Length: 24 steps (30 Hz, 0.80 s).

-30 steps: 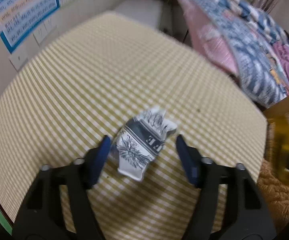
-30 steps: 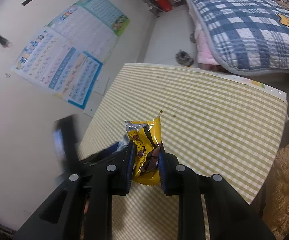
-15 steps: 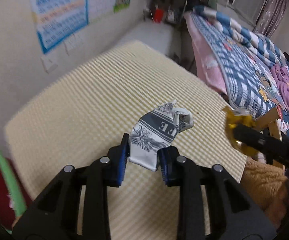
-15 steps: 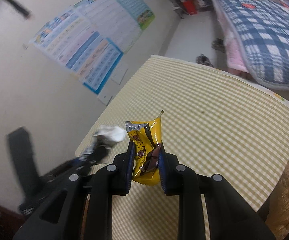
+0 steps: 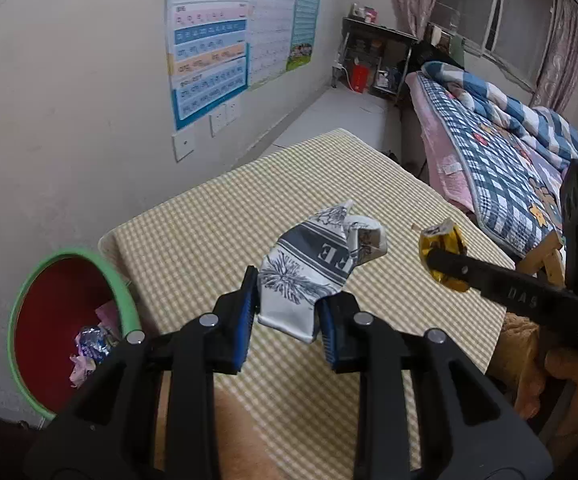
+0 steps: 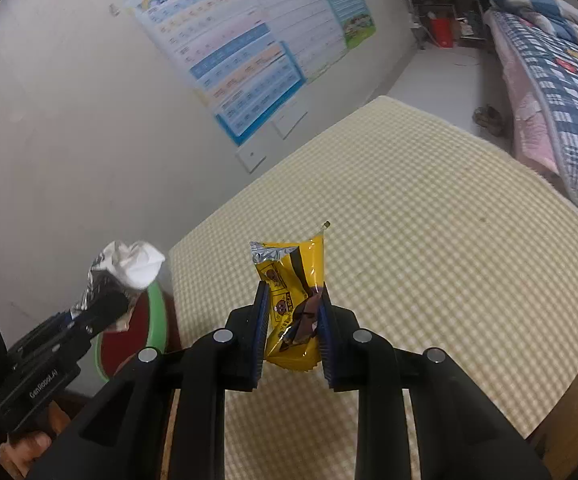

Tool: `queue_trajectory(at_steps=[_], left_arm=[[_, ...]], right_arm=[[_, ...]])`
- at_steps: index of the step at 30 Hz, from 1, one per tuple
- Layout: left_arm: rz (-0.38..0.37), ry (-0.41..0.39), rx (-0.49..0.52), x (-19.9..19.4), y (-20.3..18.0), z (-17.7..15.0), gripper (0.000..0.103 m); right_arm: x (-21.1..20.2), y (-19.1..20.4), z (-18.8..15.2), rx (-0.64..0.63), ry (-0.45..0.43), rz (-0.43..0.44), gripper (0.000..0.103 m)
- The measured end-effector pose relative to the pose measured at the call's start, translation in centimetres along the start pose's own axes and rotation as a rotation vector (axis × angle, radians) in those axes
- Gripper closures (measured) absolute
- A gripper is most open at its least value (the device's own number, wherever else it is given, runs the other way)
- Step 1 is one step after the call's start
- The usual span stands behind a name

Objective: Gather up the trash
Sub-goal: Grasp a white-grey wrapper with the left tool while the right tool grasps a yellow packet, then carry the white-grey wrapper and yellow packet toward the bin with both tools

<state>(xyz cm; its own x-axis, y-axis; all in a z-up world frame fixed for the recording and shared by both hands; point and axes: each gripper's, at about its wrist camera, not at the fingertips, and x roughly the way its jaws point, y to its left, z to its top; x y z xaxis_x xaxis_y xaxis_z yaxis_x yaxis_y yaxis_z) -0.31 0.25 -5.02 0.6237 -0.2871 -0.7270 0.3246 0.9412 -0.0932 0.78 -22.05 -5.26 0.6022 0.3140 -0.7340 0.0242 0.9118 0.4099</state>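
The left claw [image 5: 289, 312] pinches a crumpled white-and-grey paper [image 5: 313, 264] by its lower end, blue pads pressed against both sides; the rest of the paper sticks up and forward beyond the tips, clear of the bench [image 5: 217, 216] below. The bench wears a yellow checked cover and reaches ahead of the claw toward the far wall.

Down and to the left of this claw, beside the bench edge, stands a bin [image 5: 21, 304] with a green rim and red inside. Scraps of trash [image 5: 89, 348] already lie at its bottom.

To the right of the left claw, at about the same height, the right claw [image 5: 445, 268] comes in from the side, its black finger crossing a yellow wrapper [image 5: 441, 240]. A hand [image 5: 561, 380] grips its handle low at the right.

In the right wrist view, the right claw [image 6: 293, 324] is pressed on that yellow wrapper [image 6: 293, 280], holding its lower half; the torn silver top stands up past the tips, above the bench [image 6: 429, 216]. Left of this claw, the left claw [image 6: 101, 308] shows with its white paper [image 6: 129, 268] bunched at the tip, over the bin [image 6: 157, 320], whose green rim peeks out just behind it.

Posters [image 5: 217, 36] hang on the wall ahead of both claws; a bed [image 5: 501, 160] with a blue checked quilt lies far to the right.
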Motion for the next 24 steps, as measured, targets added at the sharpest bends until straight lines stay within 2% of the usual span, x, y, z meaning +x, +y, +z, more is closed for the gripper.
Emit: queue_trajectory(at_steps=[8,14,24], left_arm=[[0.017,-0.035,-0.025,-1.3,1.5,-0.4,0.075],[0.023,-0.048,-0.041,-1.9,2.6,-0.7,0.075],[0.031,-0.058,-0.057,-2.0,3.5,-1.1,0.075]], right_arm=[[-0.6,3.4,-1.0,-0.058,-0.023,0.025,0.080],[-1.3,4.0,-1.5,-0.060,-0.037,0.030,0.080],[-0.7,5.3,-2.2,-0.075,-0.013,0.029,0.080]])
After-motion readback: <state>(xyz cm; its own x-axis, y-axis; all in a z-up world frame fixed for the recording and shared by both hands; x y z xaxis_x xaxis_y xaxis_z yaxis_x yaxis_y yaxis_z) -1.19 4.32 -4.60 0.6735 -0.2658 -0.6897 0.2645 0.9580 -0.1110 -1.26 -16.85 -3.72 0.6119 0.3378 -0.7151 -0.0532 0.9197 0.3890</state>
